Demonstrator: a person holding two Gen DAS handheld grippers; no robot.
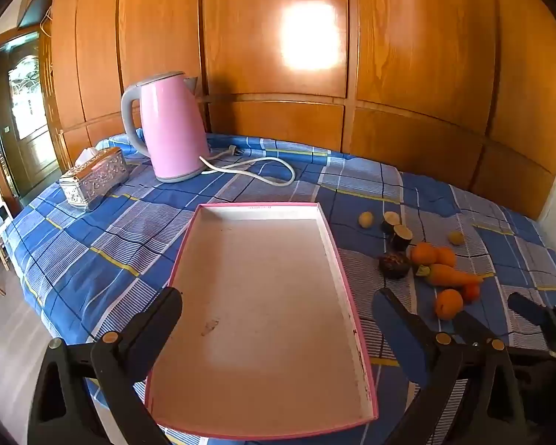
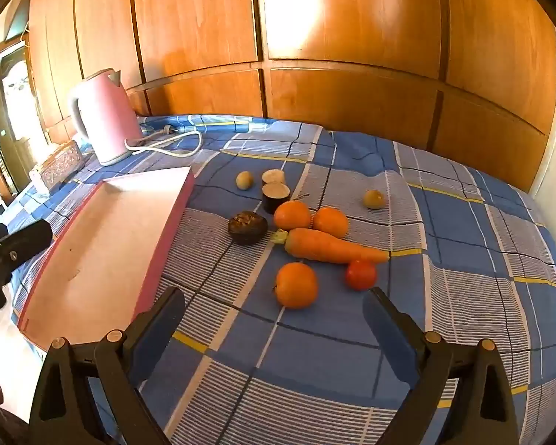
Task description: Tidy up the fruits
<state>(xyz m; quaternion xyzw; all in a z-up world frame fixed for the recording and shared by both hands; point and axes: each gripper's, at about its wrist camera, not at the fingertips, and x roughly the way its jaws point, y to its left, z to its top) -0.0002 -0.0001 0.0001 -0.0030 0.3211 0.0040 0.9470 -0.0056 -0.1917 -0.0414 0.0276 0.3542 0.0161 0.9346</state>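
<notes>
A pink-rimmed shallow tray (image 1: 337, 256) (image 2: 174, 207) lies empty on the blue checked cloth. To its right lie three oranges (image 2: 296, 284), a carrot (image 2: 333, 246), a small tomato (image 2: 360, 274), a dark round fruit (image 2: 247, 227), two dark cut pieces (image 2: 275, 196) and two small green-yellow fruits (image 2: 373, 198). My left gripper (image 1: 278, 319) is open and empty above the tray's near half. My right gripper (image 2: 274, 315) is open and empty, just short of the nearest orange (image 1: 448, 303). The right gripper also shows in the left wrist view (image 1: 500, 315).
A pink kettle (image 1: 166, 133) with a white cord (image 1: 252, 170) stands at the back left. A silver tissue box (image 1: 92, 178) sits left of it near the table's left edge. A wooden panelled wall (image 1: 278, 55) runs behind the table.
</notes>
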